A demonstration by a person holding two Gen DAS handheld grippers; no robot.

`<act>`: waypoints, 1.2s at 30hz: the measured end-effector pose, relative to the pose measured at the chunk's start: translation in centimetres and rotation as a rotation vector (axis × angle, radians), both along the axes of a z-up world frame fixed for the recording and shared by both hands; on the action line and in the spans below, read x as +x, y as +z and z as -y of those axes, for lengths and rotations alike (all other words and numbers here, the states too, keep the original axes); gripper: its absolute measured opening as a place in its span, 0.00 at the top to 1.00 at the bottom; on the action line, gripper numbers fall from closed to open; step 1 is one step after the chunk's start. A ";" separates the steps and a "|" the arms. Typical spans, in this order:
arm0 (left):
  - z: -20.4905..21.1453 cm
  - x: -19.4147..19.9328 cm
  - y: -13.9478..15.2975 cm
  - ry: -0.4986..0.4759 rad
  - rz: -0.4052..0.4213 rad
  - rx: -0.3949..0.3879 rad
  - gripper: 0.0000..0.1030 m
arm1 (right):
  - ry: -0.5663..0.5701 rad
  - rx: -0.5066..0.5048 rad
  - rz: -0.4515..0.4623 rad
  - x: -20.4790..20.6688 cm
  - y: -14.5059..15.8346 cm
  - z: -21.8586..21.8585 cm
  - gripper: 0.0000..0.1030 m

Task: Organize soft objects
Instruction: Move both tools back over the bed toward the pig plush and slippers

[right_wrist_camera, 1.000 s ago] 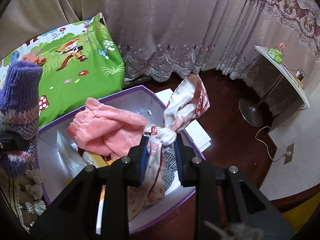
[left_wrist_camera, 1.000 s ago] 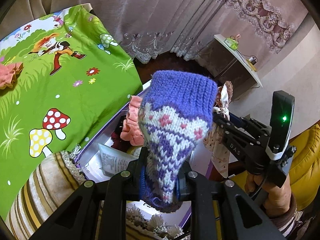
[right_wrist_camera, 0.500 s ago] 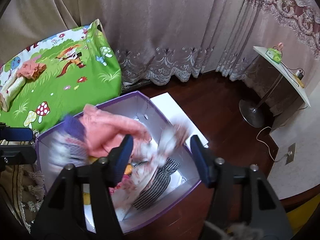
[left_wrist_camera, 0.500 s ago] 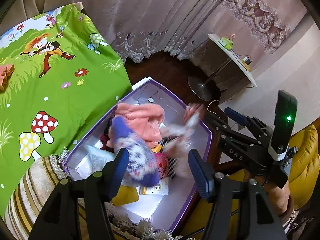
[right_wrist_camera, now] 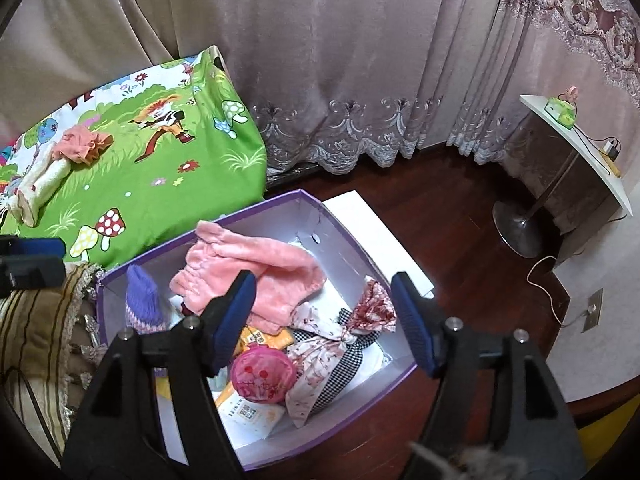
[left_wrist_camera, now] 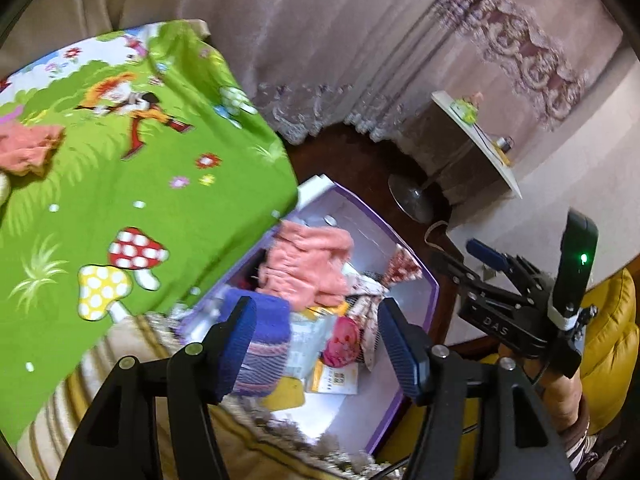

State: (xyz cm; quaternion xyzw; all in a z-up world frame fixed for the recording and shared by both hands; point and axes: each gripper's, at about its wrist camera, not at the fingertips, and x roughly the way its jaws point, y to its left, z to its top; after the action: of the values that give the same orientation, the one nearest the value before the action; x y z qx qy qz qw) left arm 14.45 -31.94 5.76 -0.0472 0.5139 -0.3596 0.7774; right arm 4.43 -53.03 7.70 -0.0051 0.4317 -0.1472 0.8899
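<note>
A purple-rimmed box on the floor holds a pink fleece garment, a purple knit sock, a patterned cloth bundle and a round pink pouch. My right gripper is open and empty above the box. My left gripper is open and empty above the box; the purple sock lies below its left finger. On the green cartoon bedspread lie a pink garment and a cream sock.
Curtains hang behind the box. A white shelf and a lamp base stand at the right on dark wood floor. A striped fringed cushion is left of the box. A yellow cushion is at the right.
Both grippers have opened: the purple sock fell from the left one and the patterned bundle from the right one into the box. The left gripper has swung left towards the bedspread.
</note>
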 end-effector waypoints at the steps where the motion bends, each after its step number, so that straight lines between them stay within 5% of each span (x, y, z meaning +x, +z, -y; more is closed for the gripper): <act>1: -0.7 0.2 0.1 0.015 0.002 -0.004 0.38 | 0.002 0.000 0.003 0.0 0.2 -0.1 0.29; 12: -8.5 1.6 1.5 0.162 0.046 -0.013 0.38 | 0.096 0.047 0.036 1.8 1.6 -4.6 0.27; 36: -34.4 6.9 0.2 0.653 0.069 0.068 0.38 | 0.411 0.072 0.019 10.2 3.1 -18.7 0.26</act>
State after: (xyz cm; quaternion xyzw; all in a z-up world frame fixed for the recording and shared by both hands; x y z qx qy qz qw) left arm 21.35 2.46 6.01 -0.1712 0.4567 -0.0754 0.8697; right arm 14.62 -34.37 10.84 -0.0597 0.4180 0.0531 0.9049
